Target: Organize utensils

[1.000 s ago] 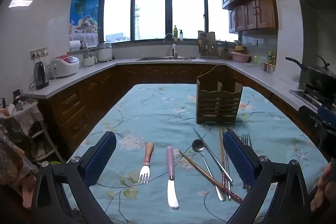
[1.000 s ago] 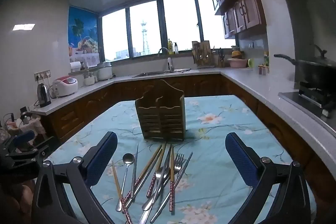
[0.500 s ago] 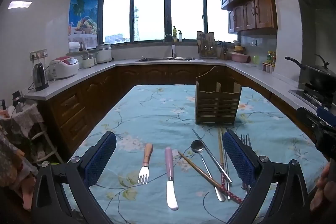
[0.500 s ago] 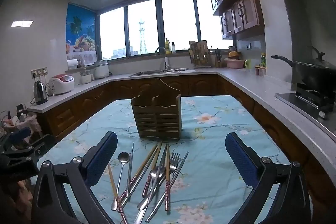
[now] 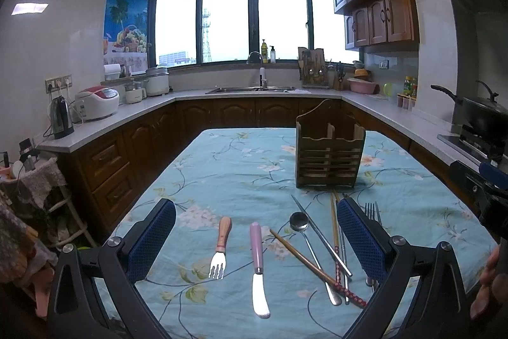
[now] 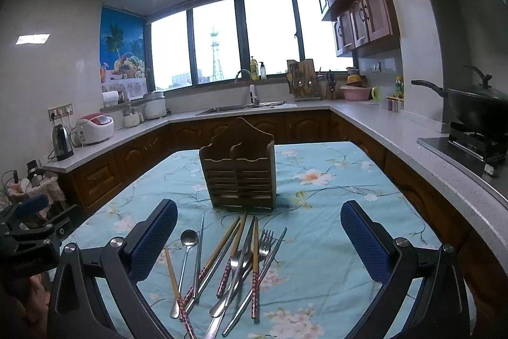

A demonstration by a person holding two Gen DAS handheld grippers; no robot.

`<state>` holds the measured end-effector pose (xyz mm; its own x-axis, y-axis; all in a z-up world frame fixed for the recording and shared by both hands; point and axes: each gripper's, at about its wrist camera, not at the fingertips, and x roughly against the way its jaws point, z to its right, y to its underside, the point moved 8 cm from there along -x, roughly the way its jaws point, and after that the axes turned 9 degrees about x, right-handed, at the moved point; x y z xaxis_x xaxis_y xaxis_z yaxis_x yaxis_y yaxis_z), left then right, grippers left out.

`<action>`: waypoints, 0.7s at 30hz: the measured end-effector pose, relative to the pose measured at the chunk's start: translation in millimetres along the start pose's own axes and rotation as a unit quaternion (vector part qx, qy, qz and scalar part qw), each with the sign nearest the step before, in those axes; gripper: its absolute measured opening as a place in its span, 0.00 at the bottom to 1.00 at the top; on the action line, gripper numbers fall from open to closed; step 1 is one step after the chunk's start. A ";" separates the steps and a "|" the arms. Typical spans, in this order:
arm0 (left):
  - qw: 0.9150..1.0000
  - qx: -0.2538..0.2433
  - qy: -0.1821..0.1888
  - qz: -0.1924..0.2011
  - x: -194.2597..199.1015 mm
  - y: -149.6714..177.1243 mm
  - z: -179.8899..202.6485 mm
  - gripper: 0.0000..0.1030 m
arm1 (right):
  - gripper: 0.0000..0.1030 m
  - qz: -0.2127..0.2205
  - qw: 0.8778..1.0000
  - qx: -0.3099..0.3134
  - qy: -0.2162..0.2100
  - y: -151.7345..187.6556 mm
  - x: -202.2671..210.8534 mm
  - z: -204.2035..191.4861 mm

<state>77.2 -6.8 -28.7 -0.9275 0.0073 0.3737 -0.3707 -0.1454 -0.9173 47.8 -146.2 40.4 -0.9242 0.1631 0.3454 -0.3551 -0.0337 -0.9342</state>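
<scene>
Grippers both wide open and empty: left gripper (image 5: 255, 239) hangs over the wooden-handled fork (image 5: 219, 247) and pink-handled knife (image 5: 257, 266); right gripper (image 6: 258, 239) has edged toward the cutlery pile (image 6: 235, 262). Wooden caddy (image 6: 239, 173) looks empty, sorting not started.

Utensils (image 6: 235, 262) heaped flat before upright slatted wooden caddy (image 6: 239, 172).

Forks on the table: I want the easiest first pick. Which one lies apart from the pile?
The wooden-handled fork, lying alone beside the pink-handled knife. The all-metal fork lies tangled among chopsticks and spoons.
</scene>
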 end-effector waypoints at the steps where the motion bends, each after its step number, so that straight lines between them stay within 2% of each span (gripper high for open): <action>1: 1.000 0.001 0.001 0.000 -0.2 -0.4 0.1 0.99 | 1.00 0.001 1.000 0.000 0.000 -0.2 -0.1 0.0; 21: 1.000 0.002 -0.001 -0.001 -1.2 0.9 -1.1 0.99 | 1.00 0.001 1.000 -0.001 -0.002 0.2 -1.0 -2.0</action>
<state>78.0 -5.9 -30.1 -0.9269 0.0052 0.3753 -0.3718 -0.1498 -0.9162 48.9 -144.3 39.8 -0.9257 0.1590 0.3433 -0.3525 -0.0326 -0.9352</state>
